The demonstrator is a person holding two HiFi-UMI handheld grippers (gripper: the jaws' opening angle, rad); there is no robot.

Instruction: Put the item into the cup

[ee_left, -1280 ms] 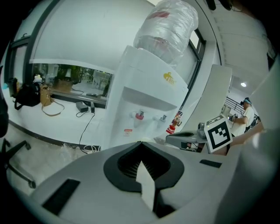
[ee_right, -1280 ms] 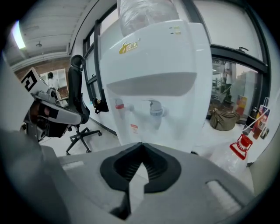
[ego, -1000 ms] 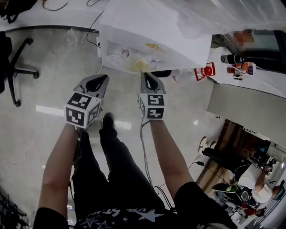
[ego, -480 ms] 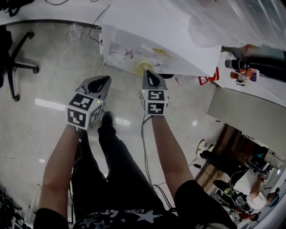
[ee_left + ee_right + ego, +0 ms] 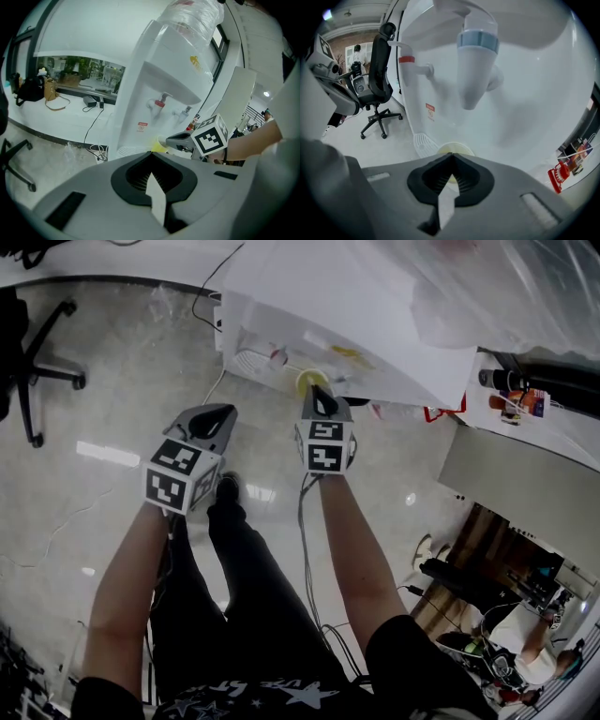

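Cup [image 5: 307,381], contents not visible, under dispenser [image 5: 319,306] tap [image 5: 477,70], rim pinched by right gripper [image 5: 320,396] fingers; left gripper [image 5: 223,412] fingers pressed together, holding nothing.

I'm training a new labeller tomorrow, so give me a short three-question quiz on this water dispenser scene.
1. True or false: the left claw is shut with nothing in it.
2. The yellow cup sits at the foot of the water dispenser, below a tap banded in which colour? A) red B) blue C) green
3. Fill in: the claw closed at the cup's rim is the ___ claw.
Key: 1 true; 2 B; 3 the right claw.
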